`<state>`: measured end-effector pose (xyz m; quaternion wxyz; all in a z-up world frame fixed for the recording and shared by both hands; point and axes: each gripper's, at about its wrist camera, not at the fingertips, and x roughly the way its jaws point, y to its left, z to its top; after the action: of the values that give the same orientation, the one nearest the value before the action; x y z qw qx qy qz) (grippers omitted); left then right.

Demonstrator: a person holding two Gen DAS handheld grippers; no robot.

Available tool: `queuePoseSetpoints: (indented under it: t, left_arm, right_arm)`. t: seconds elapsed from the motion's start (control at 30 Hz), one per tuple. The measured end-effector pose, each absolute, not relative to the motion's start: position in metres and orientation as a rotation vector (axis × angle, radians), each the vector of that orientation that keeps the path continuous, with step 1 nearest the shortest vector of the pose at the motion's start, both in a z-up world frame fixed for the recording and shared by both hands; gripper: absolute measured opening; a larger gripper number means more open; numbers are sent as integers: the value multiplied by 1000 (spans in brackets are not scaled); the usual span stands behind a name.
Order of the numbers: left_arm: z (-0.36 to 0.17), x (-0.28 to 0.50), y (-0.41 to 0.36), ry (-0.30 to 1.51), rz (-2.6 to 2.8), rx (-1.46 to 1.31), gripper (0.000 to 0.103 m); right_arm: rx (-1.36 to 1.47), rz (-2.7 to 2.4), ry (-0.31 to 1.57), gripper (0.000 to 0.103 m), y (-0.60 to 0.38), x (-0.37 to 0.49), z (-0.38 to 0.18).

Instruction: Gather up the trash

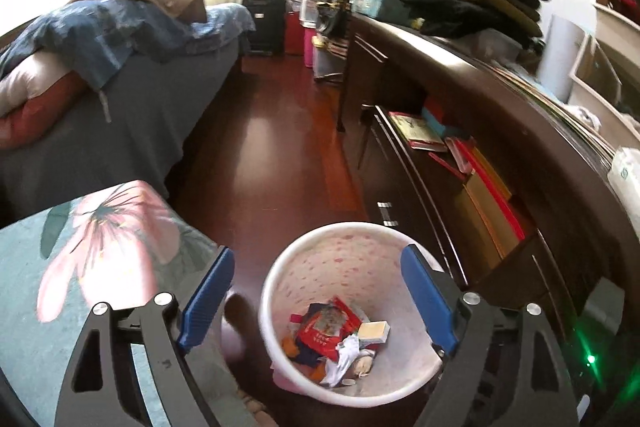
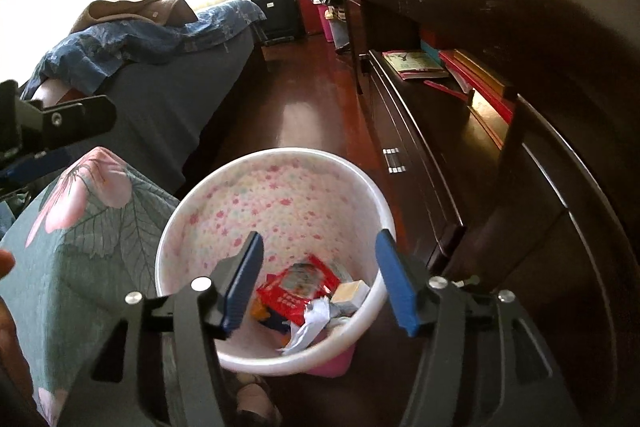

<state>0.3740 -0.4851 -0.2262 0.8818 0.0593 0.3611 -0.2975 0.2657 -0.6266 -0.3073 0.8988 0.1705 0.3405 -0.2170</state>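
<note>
Hovering over the bin [image 1: 280,275], both grippers empty
Left gripper [image 1: 318,291] and right gripper [image 2: 320,279] gape; wrappers [image 2: 298,287] already lie inside.

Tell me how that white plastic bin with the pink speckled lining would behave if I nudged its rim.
The white plastic bin with the pink speckled lining probably slides easily: it sits on glossy wooden floor. It likely feels light, since only a few wrappers cover its bottom. A high push might tip it, as it narrows downward.

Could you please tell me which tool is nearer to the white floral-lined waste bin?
Right, by a small margin. The right tool hangs open over the bin's mouth; the left tool, also open, frames it from slightly further back.
</note>
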Motion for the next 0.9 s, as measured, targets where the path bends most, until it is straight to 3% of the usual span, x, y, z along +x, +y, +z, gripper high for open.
queuePoseSetpoints:
  t: [0.17, 0.27, 0.43, 0.9]
  left_arm:
    - [-221, 367, -464, 755, -570, 107, 92]
    - [-212, 356, -448, 738, -551, 106, 94]
    - [-192, 332, -411, 702, -527, 75, 99]
    - [-134, 252, -234, 593, -323, -49, 99]
  right_arm:
    - [336, -454, 718, 69, -613, 256, -300]
    - [330, -464, 709, 83, -599, 245, -287]
    - [305, -476, 667, 99, -571, 222, -256]
    - [210, -303, 624, 99, -430, 166, -186]
